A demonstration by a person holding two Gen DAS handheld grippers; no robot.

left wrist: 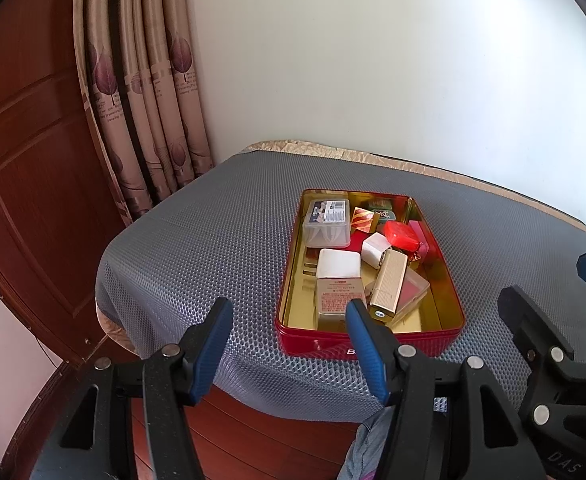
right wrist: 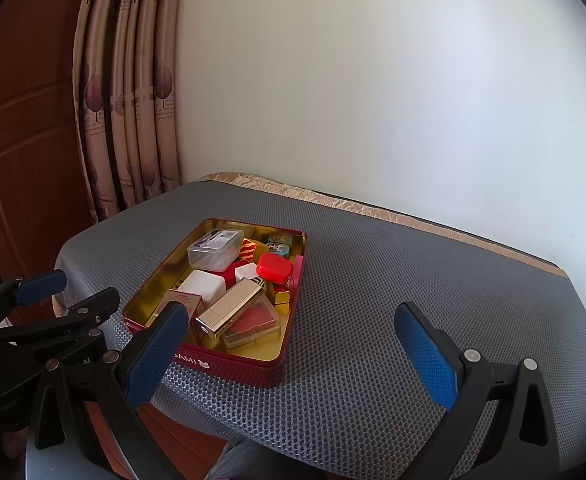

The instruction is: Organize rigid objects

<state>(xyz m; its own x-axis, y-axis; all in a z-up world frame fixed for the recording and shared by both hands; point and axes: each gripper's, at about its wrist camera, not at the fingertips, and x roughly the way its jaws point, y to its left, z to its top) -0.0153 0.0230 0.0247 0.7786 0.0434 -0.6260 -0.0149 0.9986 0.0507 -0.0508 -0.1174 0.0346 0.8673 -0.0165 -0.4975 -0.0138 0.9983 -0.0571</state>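
Observation:
A red tin with a gold inside [left wrist: 293,272] [right wrist: 293,320] sits on the grey mat. It holds several small items: a clear plastic box [left wrist: 328,222] [right wrist: 214,250], a white box [left wrist: 339,264] [right wrist: 203,286], a ribbed gold case [left wrist: 389,286] [right wrist: 229,308], a red round-cornered case [left wrist: 401,235] [right wrist: 275,267] and a clear case with red inside [right wrist: 253,322]. My left gripper [left wrist: 289,354] is open and empty at the tin's near left corner. My right gripper [right wrist: 293,354] is open and empty at the tin's near right side.
The grey mesh mat [left wrist: 213,240] [right wrist: 413,280] covers a small table with a beige cloth edge [left wrist: 413,164]. A white wall stands behind. A patterned curtain [left wrist: 141,92] and a brown wooden door [left wrist: 25,160] are at the left. The right gripper shows in the left wrist view [left wrist: 553,340].

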